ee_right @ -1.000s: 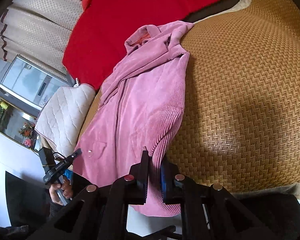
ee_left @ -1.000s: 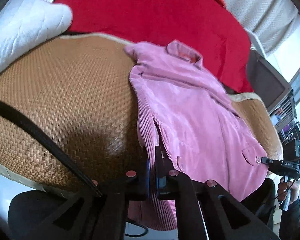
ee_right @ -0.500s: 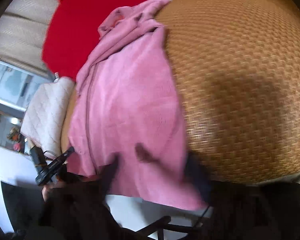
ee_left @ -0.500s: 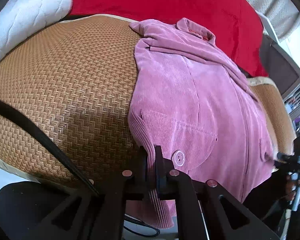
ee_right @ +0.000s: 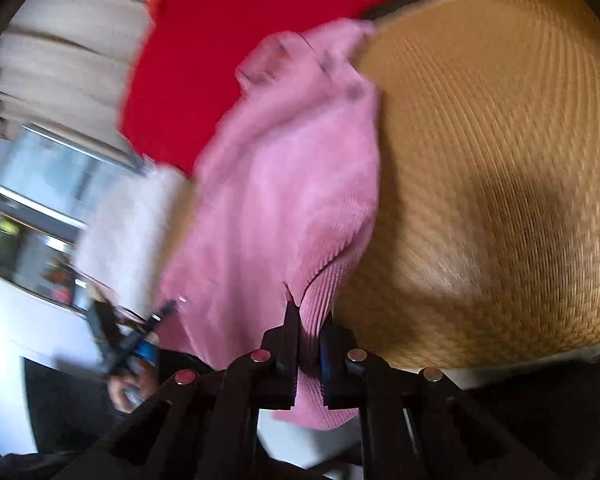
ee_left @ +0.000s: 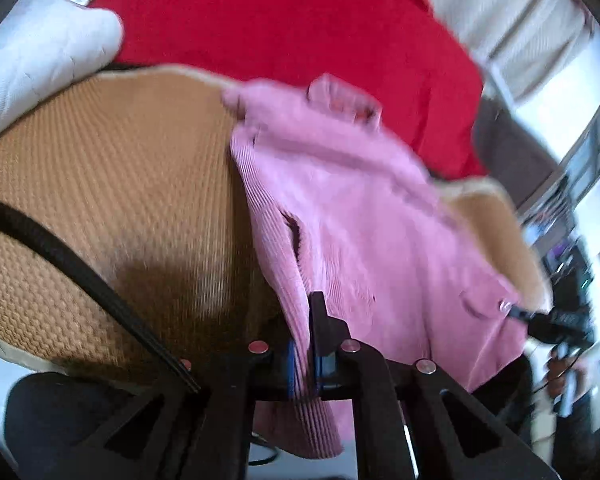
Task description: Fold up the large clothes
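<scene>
Our left gripper (ee_left: 305, 344) angled downward, jaws clamped on pink corduroy, our right gripper (ee_right: 309, 344) likewise pinching pink corduroy, though blur softens it, a hand (ee_right: 130, 386) gripping the left handle

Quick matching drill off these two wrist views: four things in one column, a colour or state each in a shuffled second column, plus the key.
Things:
1. jacket
2. mat
3. blanket
4. left gripper

Descriptions:
A. red, lying past the far edge of the mat
B. shut on the near hem of the jacket
C. pink corduroy, spread flat with its collar at the far end
D. tan woven surface under the jacket

Pairs: 1-C, 2-D, 3-A, 4-B
</scene>
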Available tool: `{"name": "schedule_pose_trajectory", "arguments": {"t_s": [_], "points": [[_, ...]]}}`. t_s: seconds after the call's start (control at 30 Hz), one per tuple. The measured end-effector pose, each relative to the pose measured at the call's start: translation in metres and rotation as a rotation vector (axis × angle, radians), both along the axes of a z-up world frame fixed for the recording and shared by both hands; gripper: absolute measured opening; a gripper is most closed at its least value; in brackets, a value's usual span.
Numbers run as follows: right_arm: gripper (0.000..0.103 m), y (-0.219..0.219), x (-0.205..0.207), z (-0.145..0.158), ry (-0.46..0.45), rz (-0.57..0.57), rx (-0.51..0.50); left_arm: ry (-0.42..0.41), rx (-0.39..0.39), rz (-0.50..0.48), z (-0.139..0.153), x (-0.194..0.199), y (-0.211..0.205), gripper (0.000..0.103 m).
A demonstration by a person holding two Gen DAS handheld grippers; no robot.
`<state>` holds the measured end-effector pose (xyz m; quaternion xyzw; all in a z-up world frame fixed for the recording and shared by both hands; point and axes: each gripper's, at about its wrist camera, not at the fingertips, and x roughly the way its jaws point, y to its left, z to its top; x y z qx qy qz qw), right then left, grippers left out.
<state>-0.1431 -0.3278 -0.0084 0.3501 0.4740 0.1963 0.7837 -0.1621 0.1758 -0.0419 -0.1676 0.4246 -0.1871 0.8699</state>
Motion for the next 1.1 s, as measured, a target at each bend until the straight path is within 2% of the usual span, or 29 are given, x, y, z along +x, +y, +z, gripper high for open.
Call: {"name": "schedule_pose_trajectory", "arguments": {"t_s": [0.07,0.17,0.23,0.33,0.4,0.5,0.57,0.67,0.93,1.1], "points": [[0.009,-0.003,-0.004,0.008,-0.024,-0.005,0.018,0.005,0.001,0.012,0.0,0.003,0.005,0.005],[0.009,-0.005,0.0,-0.016,0.041,-0.009,0.031,0.096,0.036,0.017,-0.025,0.009,0.003,0.004],[0.009,-0.005,-0.003,-0.027,0.063,-0.022,0.081,0.08,0.021,0.024,-0.022,0.002,0.003,0.004],[0.009,-0.008,-0.007,-0.013,0.008,-0.022,0.089,0.041,0.025,0.039,-0.008,-0.002,0.004,0.004],[0.009,-0.01,-0.004,-0.012,0.015,-0.019,0.067,0.059,0.033,0.042,-0.012,-0.003,0.007,0.004],[0.009,-0.008,-0.008,-0.031,0.07,-0.016,0.068,0.092,0.033,0.043,-0.026,-0.004,0.003,0.004],[0.009,-0.007,-0.008,-0.032,0.078,-0.016,0.076,0.101,0.027,0.045,-0.028,-0.013,0.005,0.004],[0.009,-0.006,-0.009,-0.024,0.066,-0.006,0.07,0.1,0.029,0.042,-0.024,-0.017,0.005,0.004],[0.009,0.003,-0.026,-0.03,0.084,0.012,0.077,0.09,0.019,0.037,-0.012,-0.04,0.012,0.004],[0.009,0.001,-0.04,-0.024,0.065,0.015,0.123,0.066,-0.047,0.032,0.007,-0.048,0.021,0.004]]}}
